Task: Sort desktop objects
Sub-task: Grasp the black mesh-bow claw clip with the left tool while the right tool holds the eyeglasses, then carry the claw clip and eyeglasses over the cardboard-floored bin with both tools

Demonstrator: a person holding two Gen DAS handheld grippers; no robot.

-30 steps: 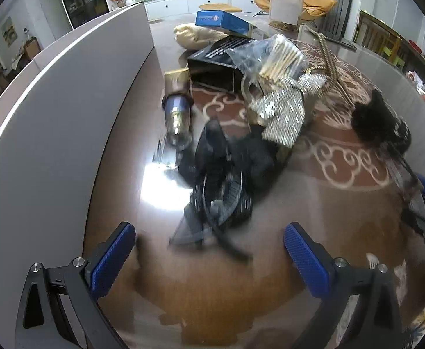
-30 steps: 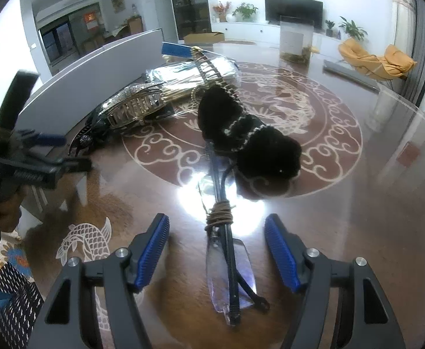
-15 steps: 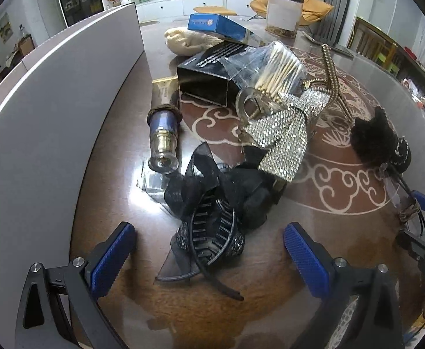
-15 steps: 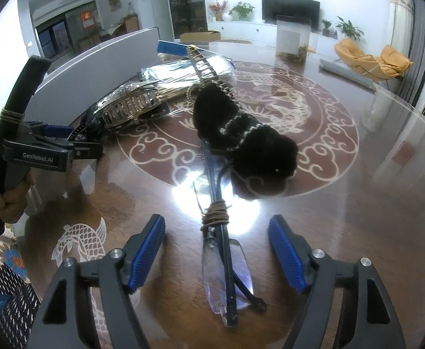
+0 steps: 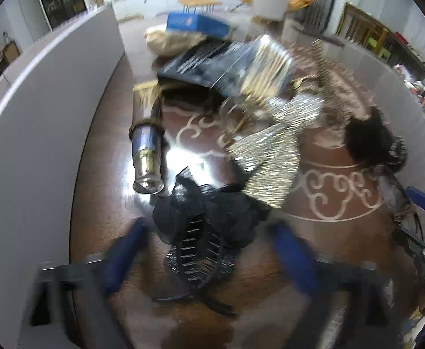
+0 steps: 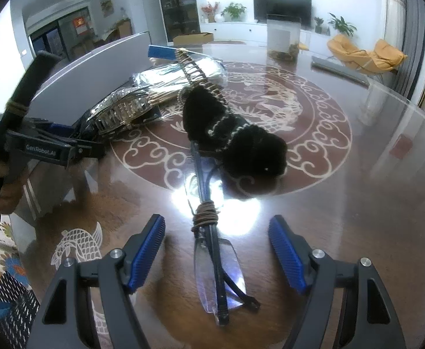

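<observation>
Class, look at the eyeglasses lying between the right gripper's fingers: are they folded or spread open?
Folded. In the right wrist view the eyeglasses lie flat on the table, temples closed along the lenses and bound by a brown band.

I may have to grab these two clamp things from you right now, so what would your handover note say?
Left gripper: open, empty, around the black hair clip on the table; view blurred.
Right gripper: open, empty, either side of the folded glasses.
Silver bow, fuzzy black clip, small bottle and boxes lie in a pile beyond.
Done: nothing that I can see. Left: grip, then sort everything.
</observation>
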